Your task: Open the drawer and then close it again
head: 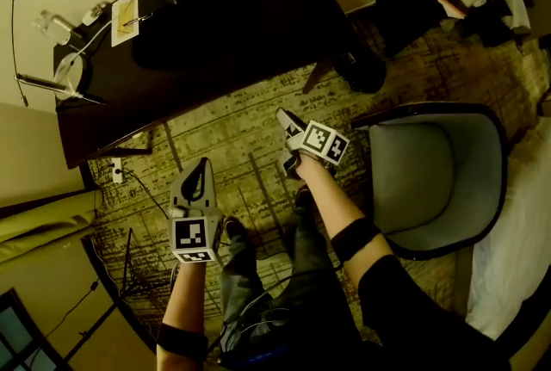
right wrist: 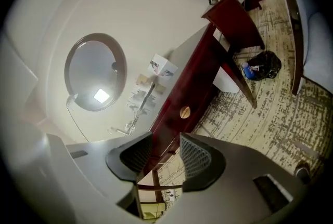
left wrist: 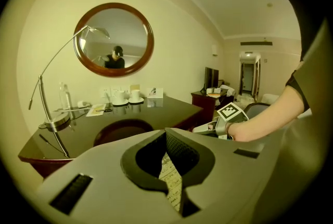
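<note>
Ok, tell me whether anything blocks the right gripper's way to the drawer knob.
Nothing visible does. The right gripper, jaws apart and empty, faces the round drawer knob on the desk front, with only bare carpet in between.

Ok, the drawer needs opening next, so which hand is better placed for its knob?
Probably the right. The right tool looks at the desk front, the round knob ahead of its open, empty jaws; the left tool points across the desktop.
</note>
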